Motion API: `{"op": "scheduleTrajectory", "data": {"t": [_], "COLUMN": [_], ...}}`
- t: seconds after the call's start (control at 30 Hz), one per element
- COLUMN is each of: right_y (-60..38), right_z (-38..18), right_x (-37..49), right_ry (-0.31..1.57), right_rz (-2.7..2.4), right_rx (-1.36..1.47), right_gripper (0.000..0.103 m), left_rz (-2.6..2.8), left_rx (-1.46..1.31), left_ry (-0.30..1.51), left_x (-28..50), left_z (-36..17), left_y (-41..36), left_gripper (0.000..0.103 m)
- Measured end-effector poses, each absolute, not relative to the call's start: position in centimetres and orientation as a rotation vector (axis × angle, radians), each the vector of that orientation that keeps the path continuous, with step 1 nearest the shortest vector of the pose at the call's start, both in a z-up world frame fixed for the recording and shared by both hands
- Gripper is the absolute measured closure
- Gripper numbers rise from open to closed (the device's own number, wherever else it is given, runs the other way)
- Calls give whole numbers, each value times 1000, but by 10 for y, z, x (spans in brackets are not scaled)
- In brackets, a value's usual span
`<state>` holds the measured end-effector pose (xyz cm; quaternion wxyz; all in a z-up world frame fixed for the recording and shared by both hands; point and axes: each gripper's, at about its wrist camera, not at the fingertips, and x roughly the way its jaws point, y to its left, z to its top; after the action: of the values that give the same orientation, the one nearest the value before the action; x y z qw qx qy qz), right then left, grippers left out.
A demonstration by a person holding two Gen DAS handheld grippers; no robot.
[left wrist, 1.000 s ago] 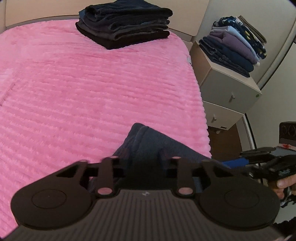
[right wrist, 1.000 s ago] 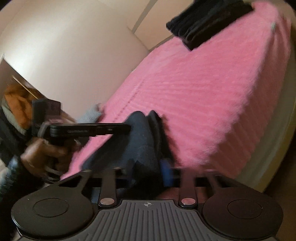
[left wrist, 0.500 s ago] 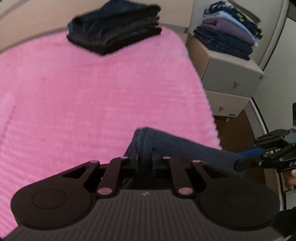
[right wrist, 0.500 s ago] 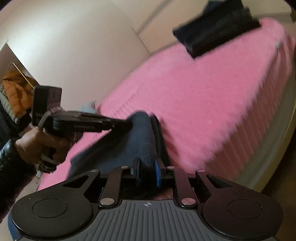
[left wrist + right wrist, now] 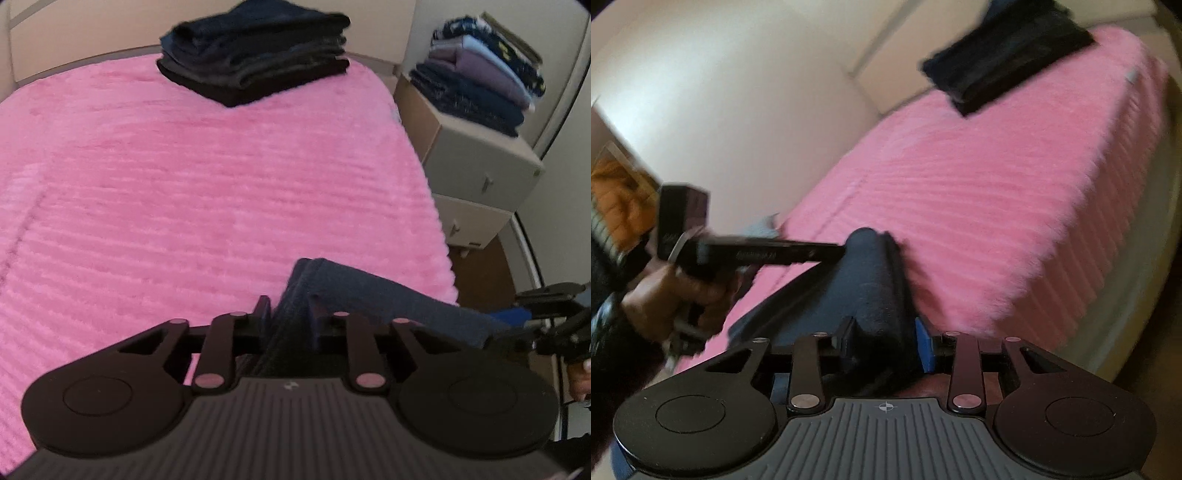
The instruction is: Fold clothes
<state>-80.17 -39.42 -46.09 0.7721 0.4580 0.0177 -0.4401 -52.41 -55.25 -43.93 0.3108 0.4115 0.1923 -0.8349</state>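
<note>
I have the left tool (image 5: 290, 317) clenched on a bunched fold of the dark navy garment (image 5: 388, 295), and the right tool (image 5: 886, 339) is likewise clamped on the same cloth, its blue pads (image 5: 925, 345) pressing in from either side. The garment (image 5: 864, 288) hangs stretched between the two tools over the near right corner of the bed, lifted above the cover rather than lying flat on it. From the left wrist view I can see the right tool (image 5: 532, 325) gripping the far end of the cloth off the bed's right edge.

The bed carries a pink ribbed plush blanket (image 5: 203, 177) that is bare across its middle. At the far end sits a stack of folded dark clothes (image 5: 255, 59). To the right of the bed stands a beige nightstand (image 5: 484, 173) with drawers, and on top of it a second pile of folded clothes (image 5: 480, 85) in navy, mauve and patterned fabrics. The wall (image 5: 746, 81) behind the bed is plain cream. Brown floor (image 5: 484, 273) shows beside the nightstand. In the right wrist view a hand (image 5: 668, 299) holds the left tool's (image 5: 834, 253) handle
</note>
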Motion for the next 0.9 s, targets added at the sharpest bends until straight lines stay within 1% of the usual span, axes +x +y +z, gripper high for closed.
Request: {"op": "scheduleTrajectory", "data": {"t": [0.1,0.13,0.17,0.2,0.23,0.3,0.37,0.4,0.5,0.67,0.73,0.77,0.8,0.83,0.9], "right_y": [-401,-402,-404,-404,-404,-398,-388,-382,-364,-351,-355,-357,-360,-362,-370], "right_z": [-475,-478,-478,-474,-469,-452,-434,-427,-409,-400,-403,-404,-406,-409,-417], "right_x": [-809,-810,-812,-812,-813,-813,-812,-808,-798,-748,-727,-719,-710,-702,-686], "right_ry": [10,6,8,15,23,43,80,101,163,309,361,367,380,400,449], "right_rz": [-941,-932,-929,-929,-929,-935,-953,-951,-936,-806,-758,-734,-707,-682,-643], "right_rx": [1067,1079,1087,1073,1055,971,874,831,704,529,499,490,473,456,423], "right_gripper": [68,66,64,63,63,63,63,62,59,58,38,37,37,37,37], "left_rz": [-2205,-2205,-2198,-2184,-2172,-2154,-2144,-2140,-2138,-2109,-2115,-2114,-2109,-2103,-2096], "left_rx": [1086,1082,1078,1068,1051,1008,975,966,948,992,1031,1051,1072,1092,1109], "left_ry": [488,495,503,505,506,510,483,460,394,257,228,218,207,196,234], "left_x": [-525,-523,-521,-518,-514,-504,-492,-485,-461,-426,-419,-416,-413,-410,-405], "left_z": [-446,-446,-445,-442,-438,-428,-415,-408,-392,-379,-383,-387,-393,-399,-414], "left_y": [-552,-552,-553,-553,-551,-544,-528,-515,-468,-376,-343,-329,-317,-304,-292], "left_gripper": [85,84,79,71,69,69,73,73,72,70,66,63,62,62,62]}}
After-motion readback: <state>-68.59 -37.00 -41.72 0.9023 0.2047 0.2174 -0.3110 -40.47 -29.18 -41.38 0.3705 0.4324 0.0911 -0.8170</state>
